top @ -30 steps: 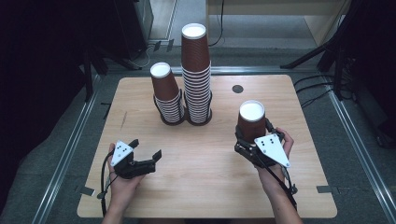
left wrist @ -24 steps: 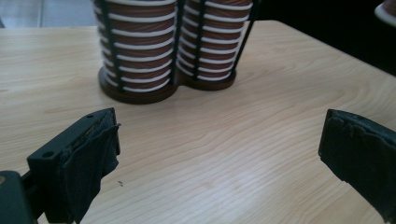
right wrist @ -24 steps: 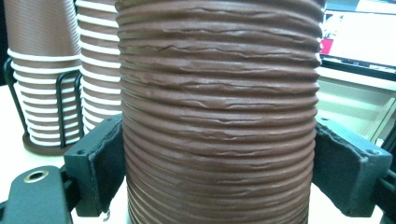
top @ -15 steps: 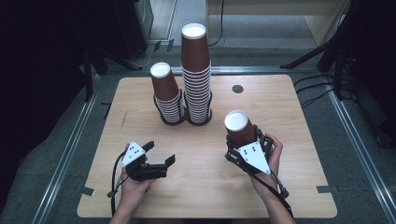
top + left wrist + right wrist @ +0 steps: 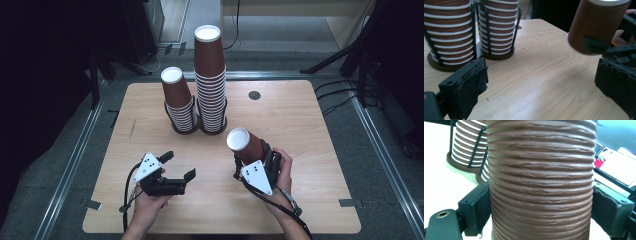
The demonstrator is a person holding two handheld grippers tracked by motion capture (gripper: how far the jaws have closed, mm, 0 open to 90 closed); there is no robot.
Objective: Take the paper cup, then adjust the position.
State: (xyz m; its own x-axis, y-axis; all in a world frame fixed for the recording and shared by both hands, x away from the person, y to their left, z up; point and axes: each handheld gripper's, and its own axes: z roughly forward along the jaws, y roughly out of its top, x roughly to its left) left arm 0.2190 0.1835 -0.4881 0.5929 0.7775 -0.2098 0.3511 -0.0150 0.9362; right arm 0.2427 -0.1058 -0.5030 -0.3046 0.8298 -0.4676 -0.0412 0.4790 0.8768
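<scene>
Your right gripper (image 5: 254, 159) is clenched on the brown ribbed paper cup (image 5: 246, 145), tilted bottom-up toward your released left gripper (image 5: 176, 169), probably just clear of the tabletop (image 5: 310, 125).

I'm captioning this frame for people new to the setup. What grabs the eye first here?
Two stacks of brown cups in wire racks stand at the table's far middle, the tall stack right of the short stack. Nearer, the right tongs clamp a single ribbed cup, tilted with its white bottom showing. The left tongs gape wide over bare wood at the near left.
</scene>
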